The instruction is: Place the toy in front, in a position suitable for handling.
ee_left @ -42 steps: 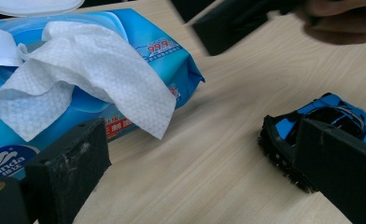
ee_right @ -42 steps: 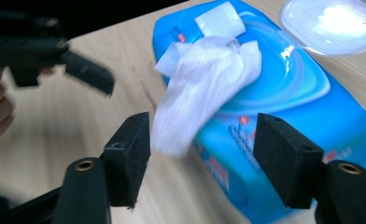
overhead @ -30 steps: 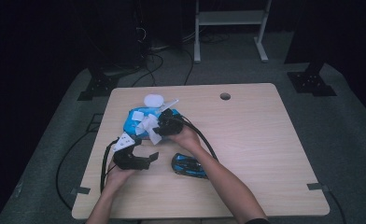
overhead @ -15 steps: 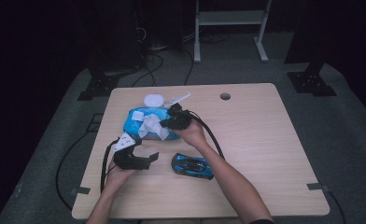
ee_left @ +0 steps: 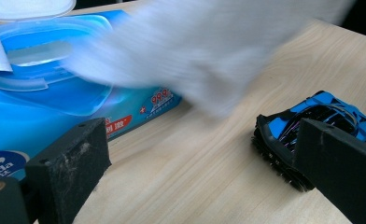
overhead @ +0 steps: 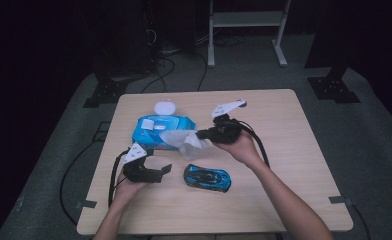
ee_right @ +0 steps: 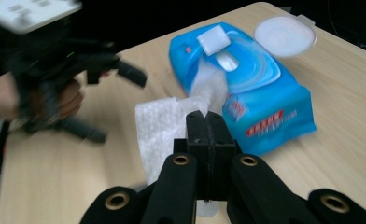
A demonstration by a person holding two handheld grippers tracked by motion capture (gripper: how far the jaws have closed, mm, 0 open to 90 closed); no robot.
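A dim recording studio or lab set up for filming, rather than a home. A single pale wooden table (overhead: 294,150) stands lit on grey carpet (overhead: 374,140), with black darkness all around it. Black cables (overhead: 169,65) trail over the floor behind it, dark stand feet (overhead: 332,87) sit at the far corners, a white metal frame (overhead: 246,30) stands at the back, and strips of tape (overhead: 86,204) mark the table's edges.
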